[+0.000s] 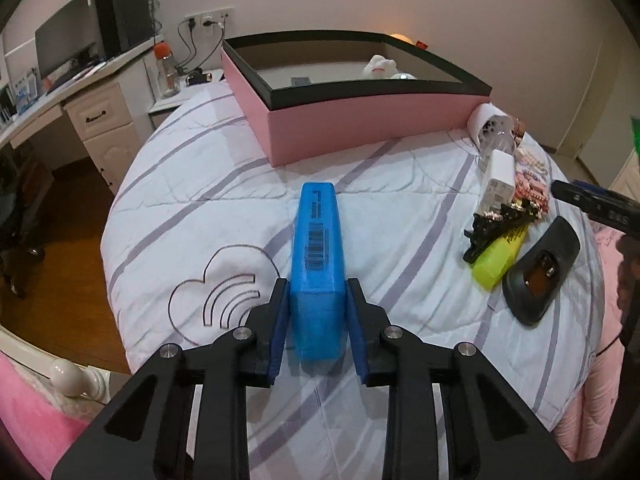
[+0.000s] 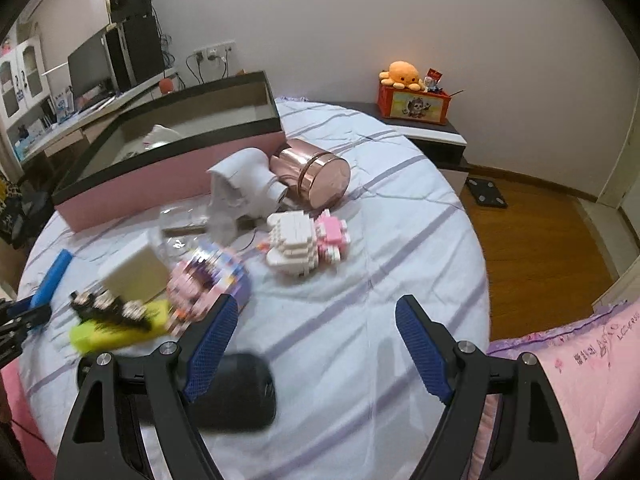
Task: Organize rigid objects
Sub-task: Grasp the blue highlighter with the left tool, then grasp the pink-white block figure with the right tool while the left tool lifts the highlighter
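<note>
The left gripper (image 1: 317,308) is clamped on the blue box (image 1: 318,256), held over the bed (image 1: 192,184), in front of the pink storage box (image 1: 360,128). The right gripper (image 2: 316,344) stands wide apart above the bed, holding nothing

A home bedroom — quilted bed (image 2: 360,240), desk with monitor (image 1: 68,40), plush octopus (image 2: 401,74) on nightstand.

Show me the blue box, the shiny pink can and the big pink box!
blue box (image 1: 318,248), left wrist view, on its barcode side.
shiny pink can (image 2: 316,174), right wrist view, on its side wall.
big pink box (image 1: 360,120), left wrist view, on its front wall.
</note>
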Action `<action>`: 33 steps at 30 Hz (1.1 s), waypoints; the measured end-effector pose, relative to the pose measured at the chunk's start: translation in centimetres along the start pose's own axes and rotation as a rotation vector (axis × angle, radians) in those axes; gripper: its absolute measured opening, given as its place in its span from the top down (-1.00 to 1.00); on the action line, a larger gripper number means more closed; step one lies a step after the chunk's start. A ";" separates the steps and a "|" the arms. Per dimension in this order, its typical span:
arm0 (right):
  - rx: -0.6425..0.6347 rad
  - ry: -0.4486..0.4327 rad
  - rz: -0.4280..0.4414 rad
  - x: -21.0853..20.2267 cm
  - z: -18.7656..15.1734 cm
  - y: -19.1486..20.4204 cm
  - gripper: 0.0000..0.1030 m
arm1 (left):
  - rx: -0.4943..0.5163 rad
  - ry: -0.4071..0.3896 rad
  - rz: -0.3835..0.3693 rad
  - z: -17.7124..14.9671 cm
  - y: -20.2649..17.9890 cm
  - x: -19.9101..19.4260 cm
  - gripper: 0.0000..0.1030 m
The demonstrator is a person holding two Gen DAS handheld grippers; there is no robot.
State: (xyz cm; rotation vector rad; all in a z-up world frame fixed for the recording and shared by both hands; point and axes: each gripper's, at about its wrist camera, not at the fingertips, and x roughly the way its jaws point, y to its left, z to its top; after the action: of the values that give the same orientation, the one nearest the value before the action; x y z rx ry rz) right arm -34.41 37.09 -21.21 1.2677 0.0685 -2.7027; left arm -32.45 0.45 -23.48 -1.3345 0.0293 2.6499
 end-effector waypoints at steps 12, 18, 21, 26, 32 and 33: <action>0.007 0.058 0.081 4.3 2.7 -1.5 -0.58 | 0.050 -0.007 -0.004 1.2 -0.4 1.2 0.28; -0.035 0.058 0.097 4.5 2.9 -0.7 -0.22 | 0.066 -0.003 -0.011 1.2 -0.4 1.1 0.36; -0.041 0.052 0.108 4.3 2.9 -0.6 -0.20 | 0.057 0.000 -0.018 1.2 -0.2 0.9 0.48; -0.025 0.033 0.116 3.5 2.5 -0.8 -0.20 | 0.072 -0.004 -0.021 1.1 -0.5 0.7 0.48; 0.000 0.004 0.130 1.8 2.2 -1.1 -0.20 | 0.058 -0.013 -0.044 1.2 -0.6 -0.2 0.48; 0.000 -0.004 0.135 1.4 2.2 -1.1 -0.20 | 0.058 -0.017 -0.045 1.3 -0.6 -0.4 0.48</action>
State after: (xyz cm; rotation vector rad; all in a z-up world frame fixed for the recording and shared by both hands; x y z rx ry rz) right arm -37.09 37.75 -20.91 1.2210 -0.0169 -2.5905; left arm -33.15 1.13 -22.38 -1.2791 0.0726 2.6023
